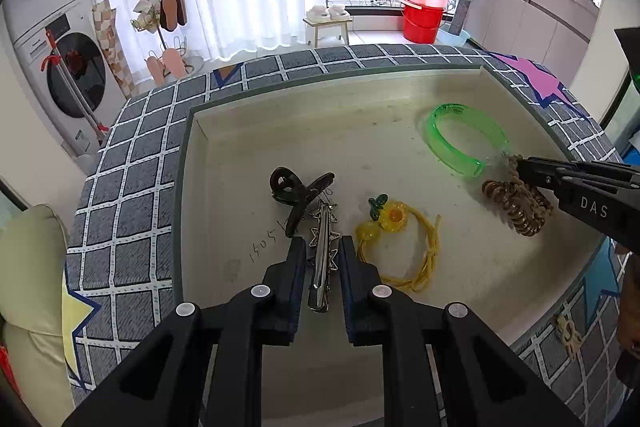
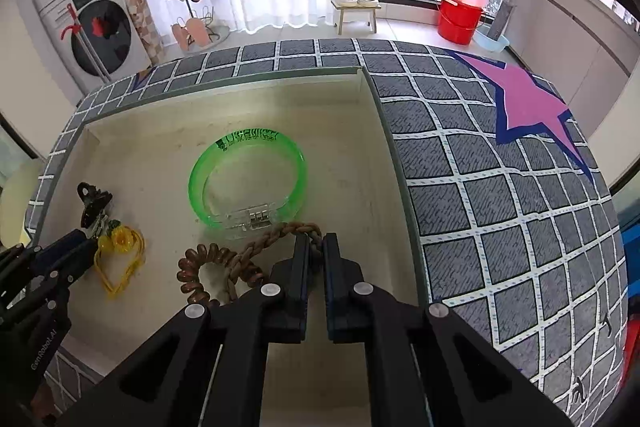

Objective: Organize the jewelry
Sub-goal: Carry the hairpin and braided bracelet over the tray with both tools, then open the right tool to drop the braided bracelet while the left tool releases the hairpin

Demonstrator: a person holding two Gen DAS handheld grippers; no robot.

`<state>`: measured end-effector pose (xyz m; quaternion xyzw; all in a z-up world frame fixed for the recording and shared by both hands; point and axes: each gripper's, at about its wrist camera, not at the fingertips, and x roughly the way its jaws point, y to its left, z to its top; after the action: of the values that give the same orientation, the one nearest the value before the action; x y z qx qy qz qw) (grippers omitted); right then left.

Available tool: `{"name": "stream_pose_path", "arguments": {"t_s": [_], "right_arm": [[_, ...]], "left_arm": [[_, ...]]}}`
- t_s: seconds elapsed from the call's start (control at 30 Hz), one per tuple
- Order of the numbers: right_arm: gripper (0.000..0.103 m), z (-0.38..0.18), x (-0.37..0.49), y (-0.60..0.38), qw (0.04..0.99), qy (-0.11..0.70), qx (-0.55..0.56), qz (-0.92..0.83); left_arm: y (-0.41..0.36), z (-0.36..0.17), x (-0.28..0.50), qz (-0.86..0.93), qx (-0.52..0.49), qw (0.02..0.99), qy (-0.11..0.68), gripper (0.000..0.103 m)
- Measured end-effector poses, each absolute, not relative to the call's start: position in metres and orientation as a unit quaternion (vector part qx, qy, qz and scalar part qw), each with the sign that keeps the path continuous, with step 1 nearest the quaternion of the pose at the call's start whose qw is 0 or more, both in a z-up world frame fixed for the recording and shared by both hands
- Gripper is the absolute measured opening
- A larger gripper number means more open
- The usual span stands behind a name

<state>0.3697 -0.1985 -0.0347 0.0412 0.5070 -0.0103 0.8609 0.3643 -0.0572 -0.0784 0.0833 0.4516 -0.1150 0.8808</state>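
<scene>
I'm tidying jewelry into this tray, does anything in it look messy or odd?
Mostly fine. The black claw clip lies across the tip of the silver star clip, which sits between the left gripper fingers. The tray floor looks smudged, with handwriting near the clips.

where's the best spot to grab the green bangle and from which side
Take the green bangle at its far plain band, away from the clear clasp. It lies flat in the tray, so come from above, one finger inside the ring and one outside.
</scene>
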Motion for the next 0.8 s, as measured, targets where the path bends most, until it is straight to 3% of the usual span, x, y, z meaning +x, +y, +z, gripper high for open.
{"name": "stream_pose_path", "arguments": {"t_s": [0.23, 0.27, 0.3, 0.37, 0.8], "right_arm": [[0.012, -0.027, 0.365, -0.2, 0.862, 0.504, 0.053, -0.005], [0.02, -0.025, 0.364, -0.2, 0.863, 0.503, 0.054, -0.005], [0.039, -0.024, 0.363, -0.2, 0.863, 0.502, 0.055, -0.005], [0.065, -0.019, 0.361, -0.2, 0.868, 0.493, 0.058, -0.007], [0.07, 0.01, 0.342, -0.222, 0.876, 0.458, 0.15, 0.019]], "left_arm": [[-0.057, -0.074, 0.361, -0.105, 0.092, 0.886, 0.442, 0.032], [-0.057, -0.073, 0.36, -0.103, 0.093, 0.887, 0.44, 0.032], [-0.057, -0.072, 0.359, -0.101, 0.093, 0.888, 0.438, 0.032], [-0.056, -0.071, 0.358, -0.098, 0.091, 0.89, 0.436, 0.032], [-0.051, -0.053, 0.353, -0.088, 0.082, 0.904, 0.411, 0.032]]}}
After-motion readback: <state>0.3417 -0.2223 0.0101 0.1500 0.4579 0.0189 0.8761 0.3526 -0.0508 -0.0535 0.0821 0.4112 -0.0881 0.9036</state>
